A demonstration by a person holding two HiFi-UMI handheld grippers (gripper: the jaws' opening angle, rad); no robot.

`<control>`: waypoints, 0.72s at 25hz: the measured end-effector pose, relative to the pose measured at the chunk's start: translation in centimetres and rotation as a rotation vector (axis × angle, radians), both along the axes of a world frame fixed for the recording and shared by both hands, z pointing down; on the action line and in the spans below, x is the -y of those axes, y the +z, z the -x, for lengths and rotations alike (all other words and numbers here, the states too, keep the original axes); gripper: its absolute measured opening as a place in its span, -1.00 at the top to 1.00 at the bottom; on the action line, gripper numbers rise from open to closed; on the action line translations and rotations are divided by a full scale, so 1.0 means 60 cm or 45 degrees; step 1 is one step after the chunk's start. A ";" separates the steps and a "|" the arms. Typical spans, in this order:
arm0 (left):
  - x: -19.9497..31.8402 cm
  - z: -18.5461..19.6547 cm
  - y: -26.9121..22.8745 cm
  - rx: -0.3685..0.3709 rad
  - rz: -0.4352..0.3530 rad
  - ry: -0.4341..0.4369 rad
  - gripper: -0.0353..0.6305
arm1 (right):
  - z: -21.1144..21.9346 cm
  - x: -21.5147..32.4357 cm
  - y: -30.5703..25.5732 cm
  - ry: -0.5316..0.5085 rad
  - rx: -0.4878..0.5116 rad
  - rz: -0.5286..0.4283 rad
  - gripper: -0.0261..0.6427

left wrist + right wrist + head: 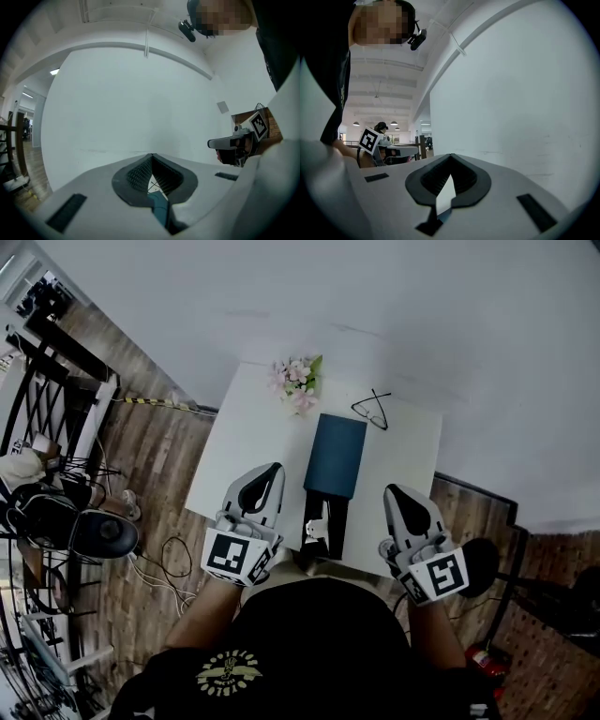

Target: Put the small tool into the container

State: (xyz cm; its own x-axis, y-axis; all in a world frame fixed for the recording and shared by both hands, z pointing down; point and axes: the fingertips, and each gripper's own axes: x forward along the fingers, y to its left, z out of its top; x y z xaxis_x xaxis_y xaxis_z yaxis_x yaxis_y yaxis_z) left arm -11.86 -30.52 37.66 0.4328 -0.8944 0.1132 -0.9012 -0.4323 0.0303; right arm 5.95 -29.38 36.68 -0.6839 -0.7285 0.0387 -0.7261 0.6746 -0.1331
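Both claws are pressed together, nothing pinched. Left gripper (275,470) and right gripper (391,491) hang over the near edge of the white table (246,442). Small tool (317,527) lies between them on a black tray (336,532) that butts the teal container (335,454). It touches neither claw.

White table (244,442) bears flowers (298,381), glasses (372,410), teal box (335,455).
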 end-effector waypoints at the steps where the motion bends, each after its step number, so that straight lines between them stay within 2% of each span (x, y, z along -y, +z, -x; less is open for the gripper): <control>1: 0.000 -0.004 -0.009 -0.003 -0.006 0.001 0.88 | -0.003 0.000 -0.007 -0.005 0.006 -0.009 0.92; 4: 0.002 -0.013 -0.024 0.000 -0.022 0.006 0.88 | -0.011 0.001 -0.018 -0.008 0.020 -0.033 0.92; 8: 0.004 -0.011 -0.022 0.014 -0.012 0.034 0.88 | -0.011 0.003 -0.007 0.018 0.020 -0.008 0.92; 14: 0.014 0.008 -0.010 -0.002 0.000 0.128 0.88 | 0.006 0.000 -0.003 0.098 0.003 0.014 0.92; 18: 0.034 0.041 -0.015 0.035 -0.031 0.208 0.88 | 0.044 -0.002 -0.013 0.168 -0.003 0.021 0.92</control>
